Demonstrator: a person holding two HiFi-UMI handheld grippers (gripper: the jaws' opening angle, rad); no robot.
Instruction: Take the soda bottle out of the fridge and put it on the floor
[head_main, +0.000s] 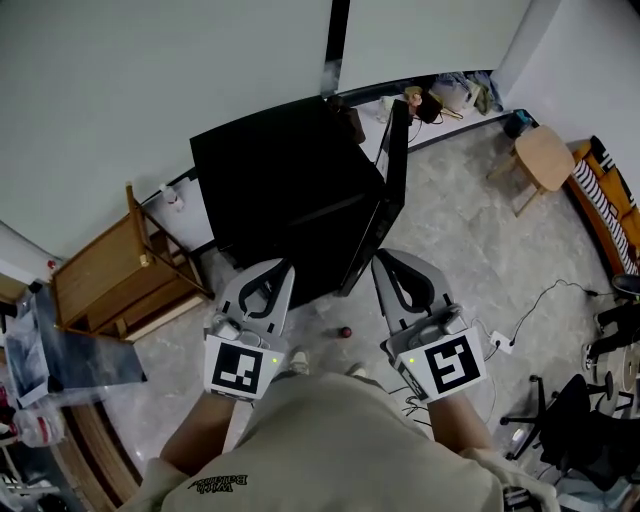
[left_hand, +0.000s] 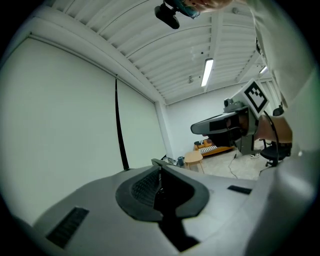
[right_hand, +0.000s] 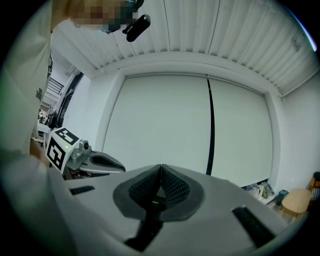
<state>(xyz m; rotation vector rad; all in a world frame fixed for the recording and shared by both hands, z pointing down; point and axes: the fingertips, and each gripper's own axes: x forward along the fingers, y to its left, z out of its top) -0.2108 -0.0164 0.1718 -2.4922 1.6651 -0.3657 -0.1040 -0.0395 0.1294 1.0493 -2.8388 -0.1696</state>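
A black mini fridge (head_main: 290, 190) stands on the floor against the white wall, its door (head_main: 388, 195) a little ajar on the right side. No soda bottle shows in any view. My left gripper (head_main: 283, 266) is held level in front of the fridge, jaws shut with nothing between them; in the left gripper view its pads (left_hand: 150, 186) meet. My right gripper (head_main: 383, 258) hovers beside it, near the door's edge, also shut and empty, pads (right_hand: 172, 187) pressed together. Each gripper view points at the wall and ceiling.
A wooden cabinet (head_main: 110, 280) stands left of the fridge. A round wooden stool (head_main: 545, 155) and a striped cushion (head_main: 610, 195) are at the right. A power strip with cables (head_main: 500, 342) and an office chair (head_main: 590, 420) lie lower right. A small red thing (head_main: 345, 332) rests on the marble floor.
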